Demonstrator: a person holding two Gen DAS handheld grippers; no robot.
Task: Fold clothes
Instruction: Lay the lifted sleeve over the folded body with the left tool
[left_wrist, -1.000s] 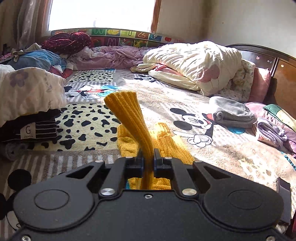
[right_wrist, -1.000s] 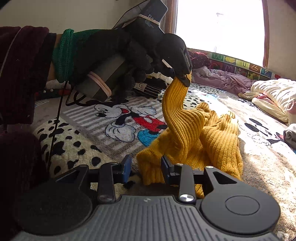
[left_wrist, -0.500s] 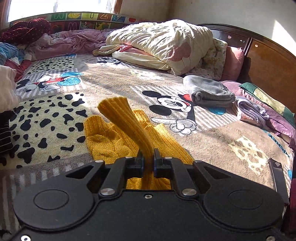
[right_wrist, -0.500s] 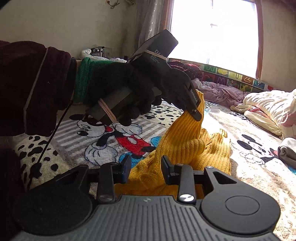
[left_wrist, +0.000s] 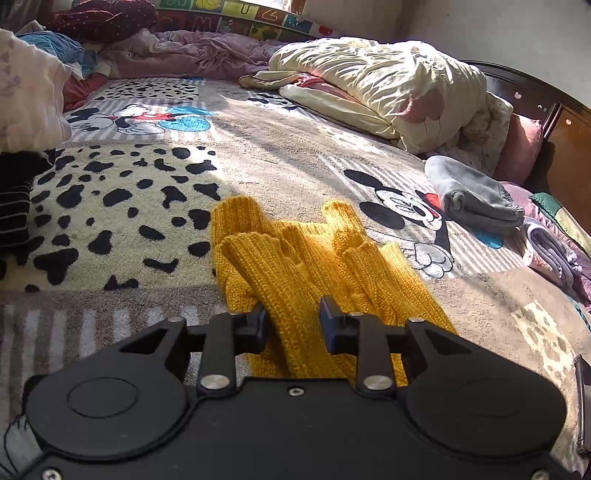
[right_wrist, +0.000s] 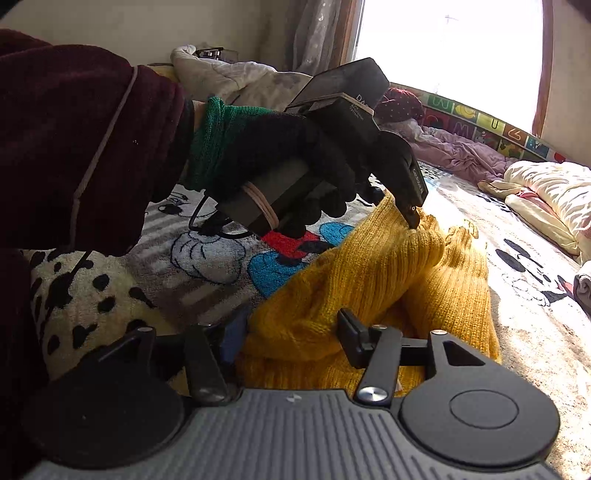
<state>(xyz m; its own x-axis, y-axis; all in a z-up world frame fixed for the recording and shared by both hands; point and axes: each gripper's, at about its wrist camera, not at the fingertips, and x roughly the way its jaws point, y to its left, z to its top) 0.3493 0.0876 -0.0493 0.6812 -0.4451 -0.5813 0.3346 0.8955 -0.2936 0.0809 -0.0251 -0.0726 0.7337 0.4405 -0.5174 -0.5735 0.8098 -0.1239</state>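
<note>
Cartoon-print blanket (left_wrist: 295, 147) bearing, near centre, a rumpled yellow knit sweater (left_wrist: 317, 266); left gripper (left_wrist: 293, 325) and right gripper (right_wrist: 291, 332), jaws opening, each astride a loose fold; gloved hand (right_wrist: 280, 162) in right view only; grey folded garment (left_wrist: 472, 195) far right in left view.

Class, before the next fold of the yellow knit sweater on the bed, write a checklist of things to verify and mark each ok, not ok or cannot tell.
1. Left claw has let go: ok; jaws are opening, the sleeve lies loose between them.
2. Right claw has let go: ok; jaws opening, knit between them, pads apart from it.
3. Yellow knit sweater lies flat: not ok; bunched, with sleeves heaped on the body.
4. Sweater rests fully on the blanket: ok.
5. Bare blanket beyond the sweater for the fold: ok.
6. Folded grey garment is apart from the sweater: ok.
</note>
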